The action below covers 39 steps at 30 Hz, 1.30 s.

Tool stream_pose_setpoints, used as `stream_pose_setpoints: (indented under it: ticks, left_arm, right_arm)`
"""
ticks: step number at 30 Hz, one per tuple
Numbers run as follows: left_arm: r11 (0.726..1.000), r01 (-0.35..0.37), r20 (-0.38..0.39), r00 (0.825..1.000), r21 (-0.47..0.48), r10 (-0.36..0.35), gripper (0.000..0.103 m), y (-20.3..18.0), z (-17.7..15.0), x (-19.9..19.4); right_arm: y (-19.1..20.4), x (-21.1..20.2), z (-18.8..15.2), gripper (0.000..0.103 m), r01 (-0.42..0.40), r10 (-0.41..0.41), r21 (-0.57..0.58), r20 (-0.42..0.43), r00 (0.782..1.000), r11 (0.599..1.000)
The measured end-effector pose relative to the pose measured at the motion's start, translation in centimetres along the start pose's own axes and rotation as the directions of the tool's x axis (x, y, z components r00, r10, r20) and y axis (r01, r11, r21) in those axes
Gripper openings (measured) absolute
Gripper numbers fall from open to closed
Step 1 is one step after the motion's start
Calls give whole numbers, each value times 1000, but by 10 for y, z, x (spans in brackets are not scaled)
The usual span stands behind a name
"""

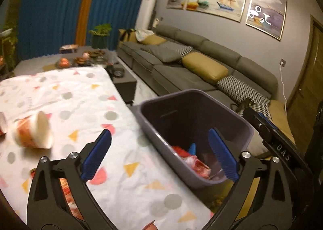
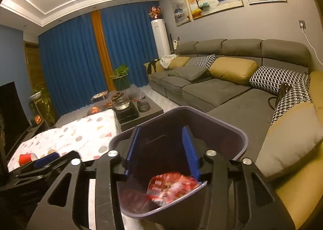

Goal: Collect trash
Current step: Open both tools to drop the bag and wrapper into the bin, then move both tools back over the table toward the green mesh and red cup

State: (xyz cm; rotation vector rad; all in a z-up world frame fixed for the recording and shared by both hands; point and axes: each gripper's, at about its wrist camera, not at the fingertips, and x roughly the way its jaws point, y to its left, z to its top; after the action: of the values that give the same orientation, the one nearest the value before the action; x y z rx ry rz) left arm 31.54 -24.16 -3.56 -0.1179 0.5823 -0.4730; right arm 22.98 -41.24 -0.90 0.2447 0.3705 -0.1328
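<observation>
Two claws, both spread, nothing pinched: left gripper [image 1: 159,153] above patterned white tablecloth [image 1: 84,97]; right gripper [image 2: 161,151] over dark purple plastic bin [image 2: 232,131] holding red crumpled wrapper [image 2: 171,186].

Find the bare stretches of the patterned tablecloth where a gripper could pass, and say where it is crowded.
Free: the tablecloth between the tipped paper cup and the bin, and its far half up to the dark tea table. Crowded: the left near corner, with the cup, another cup at the edge and red wrappers under the left gripper, jaws open.
</observation>
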Motion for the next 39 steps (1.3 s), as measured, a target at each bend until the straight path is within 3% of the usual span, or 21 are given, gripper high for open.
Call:
stream_pose_setpoints:
  ticks: [5, 12, 23, 29, 34, 39]
  left_arm:
    - [997, -81, 49, 996, -7, 81, 97, 7, -14, -39]
    - [985, -174, 101, 979, -17, 175, 97, 17, -37, -97]
    - [936, -344, 128, 928, -70, 350, 97, 69, -78, -180]
    - [883, -445, 121, 878, -151, 463, 97, 122, -98, -224]
    - [849, -494, 109, 849, -185, 517, 97, 156, -108, -249]
    - [838, -497, 85, 847, -225, 525, 97, 182, -116, -262]
  right_arm:
    - [13, -23, -10, 71, 8, -7, -30, 14, 1000, 1000]
    - [34, -64, -30, 83, -10, 11, -67, 21, 1000, 998]
    - [96, -108, -64, 85, -131, 129, -116, -28, 991, 985]
    - [127, -120, -80, 85, -185, 180, -134, -53, 982, 973]
    - [152, -122, -89, 85, -214, 206, -152, -68, 976, 965]
    - [170, -120, -98, 85, -238, 225, -176, -90, 970, 955]
